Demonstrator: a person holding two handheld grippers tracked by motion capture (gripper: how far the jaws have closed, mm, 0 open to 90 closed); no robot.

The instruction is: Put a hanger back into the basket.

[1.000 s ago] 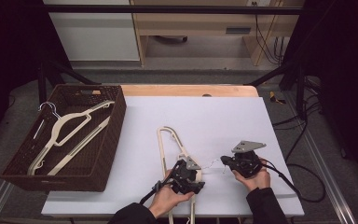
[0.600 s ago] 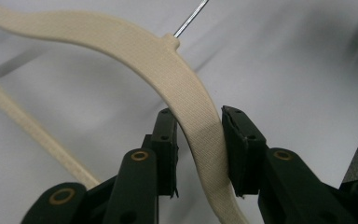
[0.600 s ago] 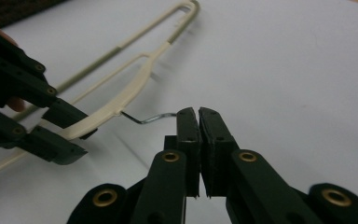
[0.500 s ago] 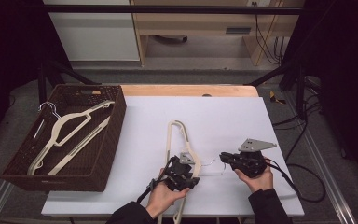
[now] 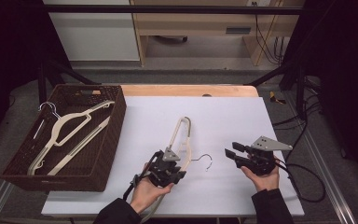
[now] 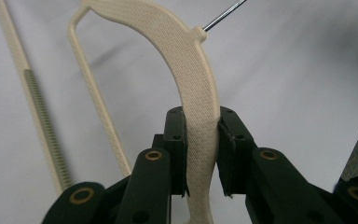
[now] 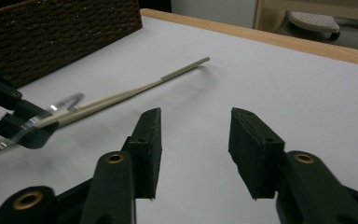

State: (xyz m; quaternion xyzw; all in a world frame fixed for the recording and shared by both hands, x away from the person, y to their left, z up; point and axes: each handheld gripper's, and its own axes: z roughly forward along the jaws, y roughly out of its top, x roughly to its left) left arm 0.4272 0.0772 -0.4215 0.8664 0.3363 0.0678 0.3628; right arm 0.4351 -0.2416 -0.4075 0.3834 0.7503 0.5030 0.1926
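A cream plastic hanger (image 5: 181,134) with a metal hook (image 5: 206,161) lies tilted over the white table (image 5: 223,116). My left gripper (image 5: 170,165) is shut on the hanger's curved shoulder (image 6: 198,93). Its jaws have just been closing, and the pads (image 6: 179,149) now press on both sides of the shoulder. My right gripper (image 5: 233,150) sits to the right of the hook, apart from it. Its jaws have just been opening, and nothing is between its pads (image 7: 151,140). Ahead of them I see the hanger's bar (image 7: 121,95) and the left gripper (image 7: 14,121).
A dark wicker basket (image 5: 114,135) stands at the table's left and holds more cream hangers (image 5: 70,130). A wooden strip (image 5: 186,89) runs along the table's far edge. Cables (image 5: 303,177) trail off the right gripper toward the table's right edge.
The left gripper has lifted the hanger and swung it to the right, and the hanger's far end now points further right. The right gripper's jaws have parted and it has backed away from the hook.
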